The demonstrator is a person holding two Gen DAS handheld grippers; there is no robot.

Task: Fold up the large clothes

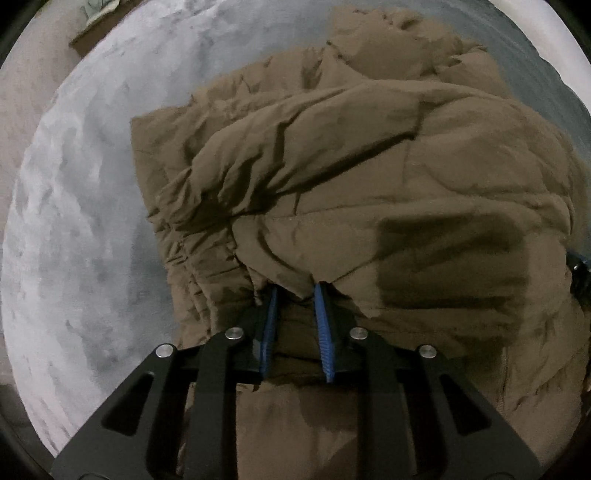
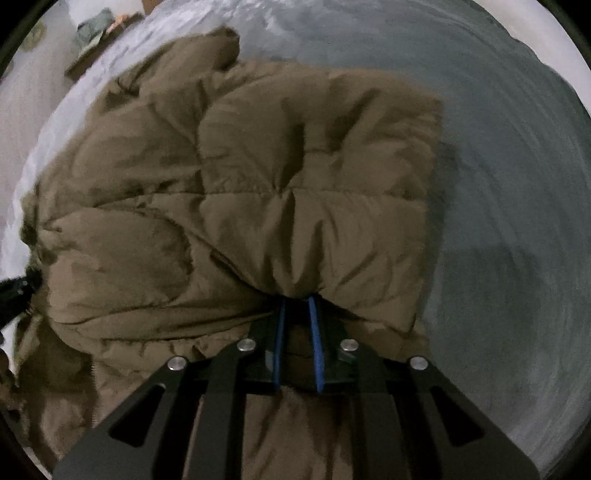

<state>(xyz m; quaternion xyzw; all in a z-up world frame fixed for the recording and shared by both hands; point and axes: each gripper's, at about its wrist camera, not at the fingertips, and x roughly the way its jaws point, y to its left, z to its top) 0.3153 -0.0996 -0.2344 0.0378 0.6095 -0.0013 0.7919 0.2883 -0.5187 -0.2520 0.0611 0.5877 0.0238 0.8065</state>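
Left hand-held gripper (image 1: 294, 290): we see its blue-padded fingers (image 1: 322, 314) closed on an edge of the brown puffer jacket (image 1: 369, 184), the fabric pinched right at the tips.
Right hand-held gripper (image 2: 295, 300): its blue pads (image 2: 314, 332) likewise clamp a fold of the jacket (image 2: 258, 192) — the quilted cloth bunches just ahead of the tips.
Jacket: it spreads ahead of both hand-held grippers and under them too, lying rumpled on the grey surface (image 1: 92, 221), with a folded-over flap running out in front of the left one.
Surface: in the right wrist view we see it bare to the right of the right hand-held gripper (image 2: 517, 221) and beyond the jacket's far edge.
Far left of the right hand-held gripper: a dark part of the other tool pokes in at the picture's edge — beside the jacket.
Far corner: small cluttered items (image 2: 92, 31) lie well ahead and to the left, too blurred for us to name.
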